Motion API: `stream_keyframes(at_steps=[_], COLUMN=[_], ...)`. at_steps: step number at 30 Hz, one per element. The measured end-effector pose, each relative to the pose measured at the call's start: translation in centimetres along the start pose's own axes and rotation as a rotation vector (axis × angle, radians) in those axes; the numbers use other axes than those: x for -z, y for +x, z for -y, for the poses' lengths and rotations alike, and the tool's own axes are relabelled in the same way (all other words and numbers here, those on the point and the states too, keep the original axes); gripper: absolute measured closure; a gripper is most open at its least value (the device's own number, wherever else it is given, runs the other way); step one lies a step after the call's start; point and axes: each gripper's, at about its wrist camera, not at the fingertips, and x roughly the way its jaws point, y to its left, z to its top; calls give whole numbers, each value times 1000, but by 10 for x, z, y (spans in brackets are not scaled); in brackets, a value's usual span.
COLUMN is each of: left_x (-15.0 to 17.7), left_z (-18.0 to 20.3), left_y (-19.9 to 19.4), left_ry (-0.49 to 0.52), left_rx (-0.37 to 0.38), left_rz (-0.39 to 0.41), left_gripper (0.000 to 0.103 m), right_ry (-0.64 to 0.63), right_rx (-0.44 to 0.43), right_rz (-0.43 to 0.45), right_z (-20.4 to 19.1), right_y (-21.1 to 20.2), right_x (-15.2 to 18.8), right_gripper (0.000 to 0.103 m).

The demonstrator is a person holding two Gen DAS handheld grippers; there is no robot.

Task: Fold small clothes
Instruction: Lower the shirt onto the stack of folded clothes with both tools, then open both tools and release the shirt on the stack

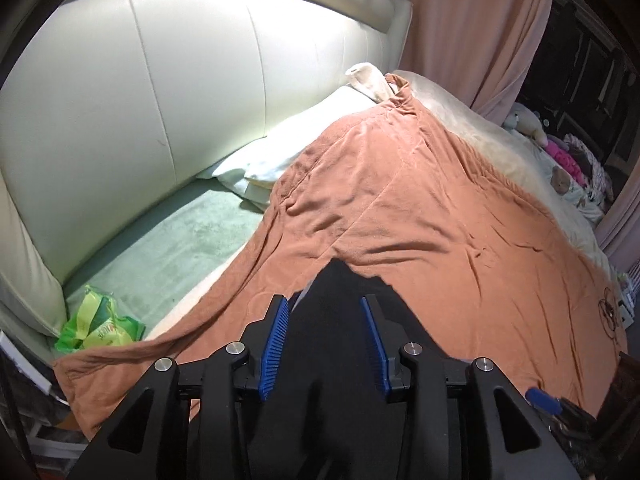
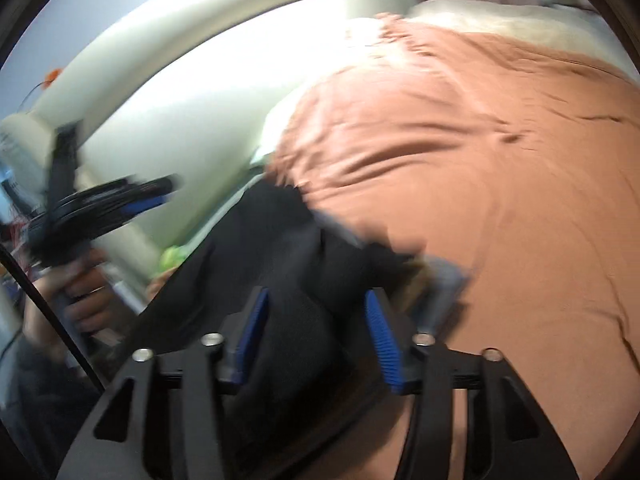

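Observation:
A black garment lies on the orange-brown blanket of a bed. In the left wrist view it fills the gap between the blue pads of my left gripper, whose jaws stand apart without pinching the cloth. The right wrist view is blurred. There the same black garment runs between the blue pads of my right gripper, which are also set wide and loose around it. At the left of that view a hand holds the left gripper over the garment's far end.
The blanket covers most of the bed. A cream padded headboard runs along the left, with a white pillow and a green sheet below it. A green packet lies near the corner. Soft toys and a pink curtain are at the far right.

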Motion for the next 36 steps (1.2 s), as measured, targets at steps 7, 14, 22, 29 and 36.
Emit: stream_keyframes(at_steps=[7,14,22,29,36], left_x=[24,69,127,170,190], left_z=[-14,-26,-45,-54,-51], left_y=[-32,-60,-57,-43,-44], left_ry=[30,33,15,18,11], left_rx=[0,-20,-62,-70,-88], left_rz=[-4,-15,-63,-92,-69], left_gripper=[64,64,64,64,64], right_ry=[-4,-208,-386,-454,-537], right_rx=[-36,-105,-129,-111,-89], right_rz=[54,23,-86,-147,-128], right_z=[48,-44,-107,-112,-106], right_y=[-42,-46,-18,17,16], right_x=[-6,20,46,63,77], right_gripper=[49,49,49,49,49])
